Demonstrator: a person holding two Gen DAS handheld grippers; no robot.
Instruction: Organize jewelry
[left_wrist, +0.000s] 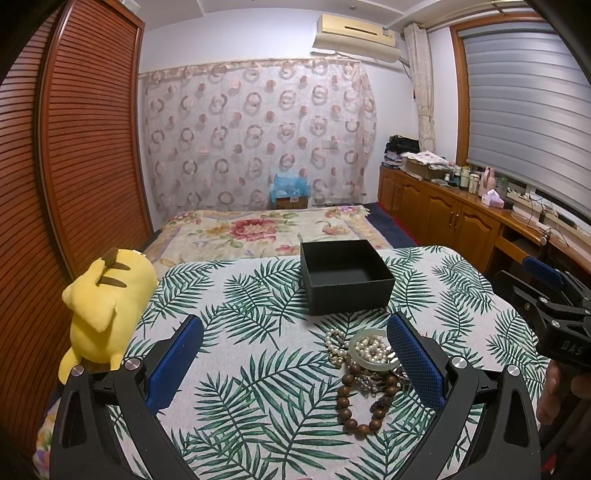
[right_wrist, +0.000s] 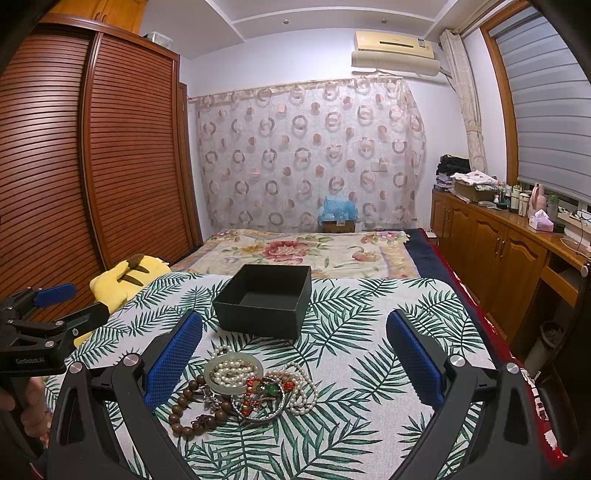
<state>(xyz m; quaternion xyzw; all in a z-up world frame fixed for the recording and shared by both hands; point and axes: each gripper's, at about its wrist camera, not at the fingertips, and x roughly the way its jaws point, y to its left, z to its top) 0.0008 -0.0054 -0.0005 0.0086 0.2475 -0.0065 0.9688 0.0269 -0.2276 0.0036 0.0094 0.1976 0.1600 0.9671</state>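
In the left wrist view, the left gripper has its fingers spread wide, grasping nothing. The jewelry pile lies on the leaf-print table, just inside the right-hand finger, which hides the pile's far edge. A wooden bead bracelet is clear; the tangled pieces under the pale bangle are hard to tell apart. The black box stands open beyond the pile. The right gripper is cut off at the frame's edge.

In the right wrist view, the right gripper is also released, and the pile sits beside its left-hand finger, well apart from the other. The box stands just behind.
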